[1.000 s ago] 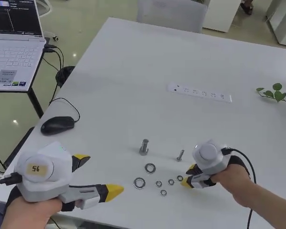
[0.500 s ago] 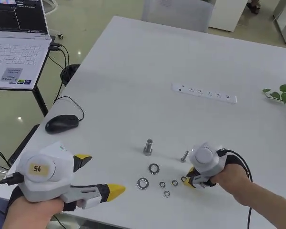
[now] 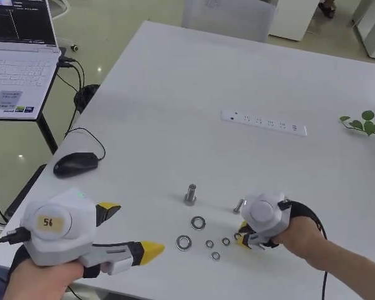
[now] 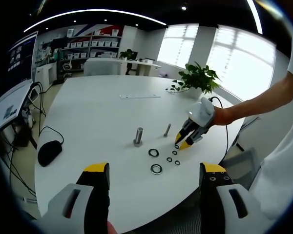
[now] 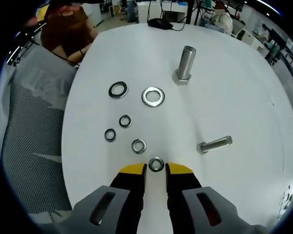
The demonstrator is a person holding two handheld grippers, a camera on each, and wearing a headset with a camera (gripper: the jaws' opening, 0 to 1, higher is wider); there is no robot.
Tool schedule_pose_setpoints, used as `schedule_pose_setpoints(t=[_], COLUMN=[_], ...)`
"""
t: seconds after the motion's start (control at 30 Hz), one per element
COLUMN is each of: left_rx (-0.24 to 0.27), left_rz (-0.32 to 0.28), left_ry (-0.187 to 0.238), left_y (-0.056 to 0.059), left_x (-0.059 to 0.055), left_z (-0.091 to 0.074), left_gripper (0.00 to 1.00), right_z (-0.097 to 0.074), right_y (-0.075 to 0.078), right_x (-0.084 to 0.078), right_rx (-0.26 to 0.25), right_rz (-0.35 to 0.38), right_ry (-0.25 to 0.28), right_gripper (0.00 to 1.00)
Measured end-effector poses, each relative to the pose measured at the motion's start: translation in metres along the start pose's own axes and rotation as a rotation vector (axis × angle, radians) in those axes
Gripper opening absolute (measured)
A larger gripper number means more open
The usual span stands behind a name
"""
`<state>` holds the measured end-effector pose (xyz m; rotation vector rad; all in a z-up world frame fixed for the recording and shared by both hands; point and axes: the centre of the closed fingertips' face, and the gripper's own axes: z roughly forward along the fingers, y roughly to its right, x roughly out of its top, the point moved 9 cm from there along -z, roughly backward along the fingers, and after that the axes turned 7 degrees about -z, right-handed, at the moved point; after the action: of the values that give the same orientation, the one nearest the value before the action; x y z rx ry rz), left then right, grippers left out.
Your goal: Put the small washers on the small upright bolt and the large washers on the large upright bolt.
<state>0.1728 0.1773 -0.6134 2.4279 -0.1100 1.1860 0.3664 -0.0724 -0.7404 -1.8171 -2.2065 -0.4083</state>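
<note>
The large bolt [image 3: 190,194] and the small bolt [image 3: 238,205] stand upright on the white table [image 3: 175,112]. Two large washers [image 3: 198,222] [image 3: 184,242] and three small washers [image 3: 209,244] lie flat in front of them. My right gripper [image 5: 156,169] is down at the table with its jaws drawn close on either side of another small washer [image 5: 156,164]. In the head view the right gripper [image 3: 240,237] sits just below the small bolt. My left gripper [image 3: 130,230] hovers open near the front left edge, nothing between its fingers.
A black mouse [image 3: 75,164] with its cable lies at the table's left edge. A white power strip [image 3: 263,122] lies further back. A laptop [image 3: 19,56] stands on a side stand to the left. A plant [image 3: 365,122] pokes in at the right.
My right gripper has crept a little to the left, bringing its tips around the nearest small washer. The left gripper has stayed put. The head camera shifted slightly.
</note>
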Motion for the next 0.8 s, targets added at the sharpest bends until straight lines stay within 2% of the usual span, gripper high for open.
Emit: schedule_pose_setpoints(t=[0.13, 0.33, 0.5, 0.63, 0.8], left_rx=[0.001, 0.003, 0.004, 0.006, 0.009], left_rz=[-0.002, -0.005, -0.008, -0.011, -0.012], left_ry=[-0.001, 0.0, 0.004, 0.008, 0.009], left_y=[-0.0013, -0.0011, -0.0014, -0.0017, -0.0033], left_x=[-0.0015, -0.0027, -0.0034, -0.0036, -0.0041], left_z=[0.0004, -0.001, -0.0016, -0.0027, -0.0049], left_gripper=[0.75, 0.74, 0.74, 0.74, 0.74], right_z=[0.0004, 0.0005, 0.0008, 0.0011, -0.0009], right_y=[0.0007, -0.0002, -0.0008, -0.0014, -0.0035], right_x=[-0.0011, 0.0017, 0.0014, 0.0003, -0.0029], right_rx=[0.0, -0.006, -0.019, -0.035, -0.031], right_rz=[0.01, -0.015, -0.007, 0.051, 0.084], right_ry=[0.006, -0.016, -0.02, -0.015, 0.01], right_gripper=[0.18, 0.15, 0.14, 0.14, 0.14])
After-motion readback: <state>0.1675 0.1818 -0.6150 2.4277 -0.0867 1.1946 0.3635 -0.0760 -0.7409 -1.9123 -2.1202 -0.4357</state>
